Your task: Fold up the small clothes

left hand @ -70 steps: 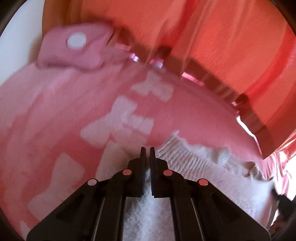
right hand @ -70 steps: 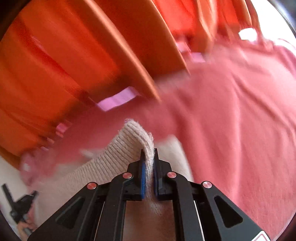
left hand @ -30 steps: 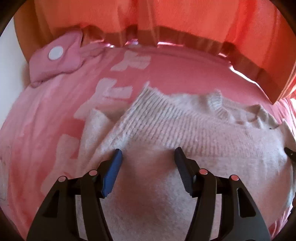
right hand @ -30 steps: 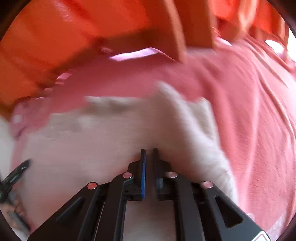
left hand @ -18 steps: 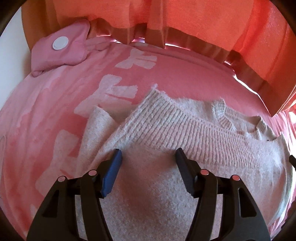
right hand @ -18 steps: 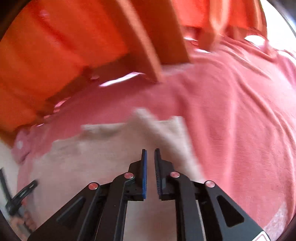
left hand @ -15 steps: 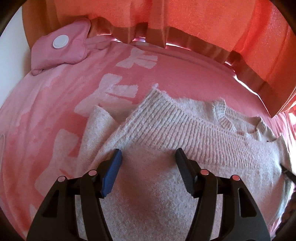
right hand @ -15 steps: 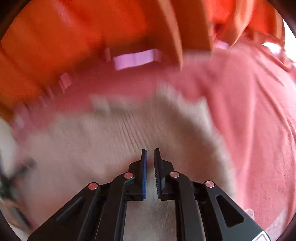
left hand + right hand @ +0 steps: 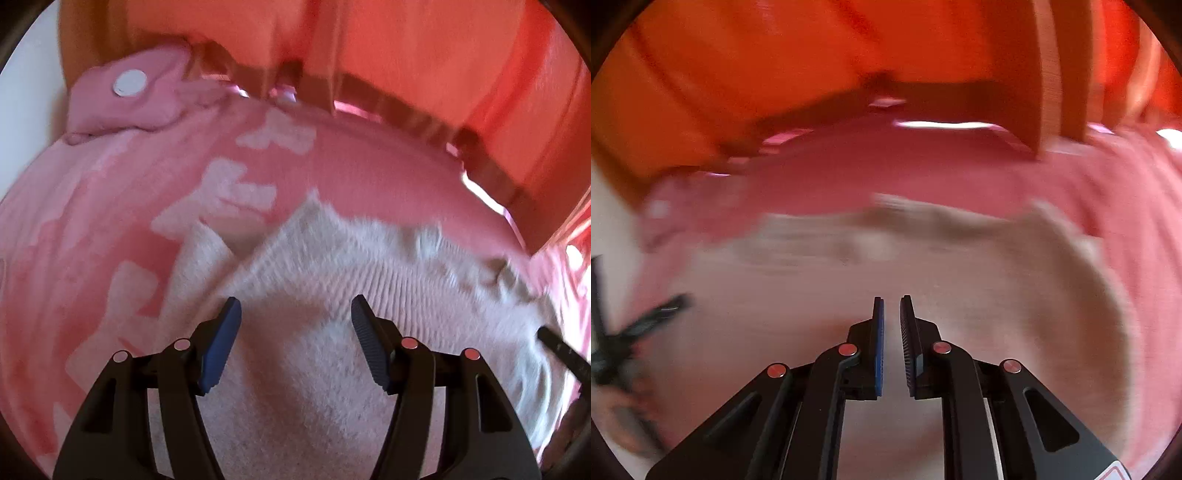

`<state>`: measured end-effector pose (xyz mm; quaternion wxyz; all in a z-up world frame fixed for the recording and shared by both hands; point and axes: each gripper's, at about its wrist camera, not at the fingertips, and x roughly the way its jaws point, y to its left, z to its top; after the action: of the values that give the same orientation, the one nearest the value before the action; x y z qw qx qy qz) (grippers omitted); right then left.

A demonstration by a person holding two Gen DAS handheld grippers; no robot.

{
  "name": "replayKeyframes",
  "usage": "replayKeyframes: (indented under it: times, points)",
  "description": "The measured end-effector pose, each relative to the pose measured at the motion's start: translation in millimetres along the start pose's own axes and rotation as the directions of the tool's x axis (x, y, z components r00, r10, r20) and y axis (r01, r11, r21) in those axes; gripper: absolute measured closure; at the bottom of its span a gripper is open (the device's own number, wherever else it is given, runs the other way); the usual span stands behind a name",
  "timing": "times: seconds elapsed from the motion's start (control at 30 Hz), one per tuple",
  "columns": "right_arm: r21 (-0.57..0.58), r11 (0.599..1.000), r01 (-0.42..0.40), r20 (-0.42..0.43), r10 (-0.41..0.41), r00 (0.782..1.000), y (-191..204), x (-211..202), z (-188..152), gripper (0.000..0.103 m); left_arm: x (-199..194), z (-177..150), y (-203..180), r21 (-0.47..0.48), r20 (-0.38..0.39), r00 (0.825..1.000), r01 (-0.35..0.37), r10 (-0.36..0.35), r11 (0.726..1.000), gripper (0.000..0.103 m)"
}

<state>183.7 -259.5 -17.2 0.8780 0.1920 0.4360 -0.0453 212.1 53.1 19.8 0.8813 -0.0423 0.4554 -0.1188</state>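
Observation:
A small cream knit sweater [image 9: 325,295] lies on a pink bedspread [image 9: 92,240], folded over so its ribbed hem runs across the middle. My left gripper [image 9: 295,314] is open and empty, just above the sweater's near half. In the right wrist view the sweater [image 9: 849,295] is blurred by motion. My right gripper [image 9: 891,306] hovers over it with the jaws a narrow gap apart and nothing between them. The left gripper shows blurred at the left edge of the right wrist view [image 9: 635,332].
A pink pillow [image 9: 129,96] with a white round patch lies at the far left of the bed. Orange curtains [image 9: 406,48] hang along the far edge. White patches pattern the bedspread left of the sweater.
Both grippers let go of the sweater, which now lies folded on the bed. The left jaws opened wide. The right gripper swung sideways and its jaws parted slightly.

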Motion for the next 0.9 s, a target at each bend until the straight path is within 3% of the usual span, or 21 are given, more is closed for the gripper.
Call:
replayKeyframes:
  times: [0.1,0.17,0.27,0.3,0.4,0.47,0.53,0.67,0.9]
  points:
    - [-0.107,0.993,-0.041,-0.071,0.033,0.997,41.7,24.4,0.5,0.09,0.0,2.9,11.5,-0.033,0.005,0.999,-0.041,0.041,0.999,0.04]
    - [-0.157,0.987,-0.045,-0.169,0.019,0.985,62.3,56.5,-8.6,0.09,5.2,3.2,22.9,-0.069,-0.022,0.998,-0.055,0.054,0.996,0.04]
    - [-0.264,0.964,0.045,-0.108,-0.075,0.991,85.9,64.0,-19.9,0.09,5.9,3.9,35.0,-0.111,-0.03,0.999,-0.032,0.029,0.993,0.04]
    - [-0.252,0.967,0.047,-0.09,-0.072,0.993,86.6,58.3,-18.2,0.089,5.6,4.1,35.9,-0.11,-0.029,0.999,-0.033,0.03,0.993,0.04]
    - [-0.164,0.985,-0.051,-0.069,0.04,0.997,79.2,41.7,-13.0,0.089,6.6,3.0,34.9,-0.086,-0.03,0.998,-0.051,0.049,0.995,0.04]
    - [-0.175,0.984,-0.021,-0.049,0.013,0.999,80.3,37.5,-13.6,0.089,7.6,2.2,33.0,-0.074,-0.032,0.998,-0.059,0.057,0.995,0.039]
    - [-0.185,0.983,0.007,-0.095,-0.025,0.995,80.2,49.2,-16.2,0.089,7.9,1.4,31.0,-0.065,-0.032,0.997,-0.068,0.066,0.996,0.038]
    - [-0.188,0.982,0.015,-0.102,-0.035,0.994,84.1,54.8,-19.4,0.09,8.6,0.5,27.5,-0.043,-0.031,0.996,-0.088,0.087,0.995,0.037]
    - [-0.14,0.99,-0.029,-0.046,0.023,0.999,78.8,39.0,-12.8,0.09,-4.1,1.2,36.1,-0.085,-0.012,0.997,-0.072,0.071,0.994,0.028]
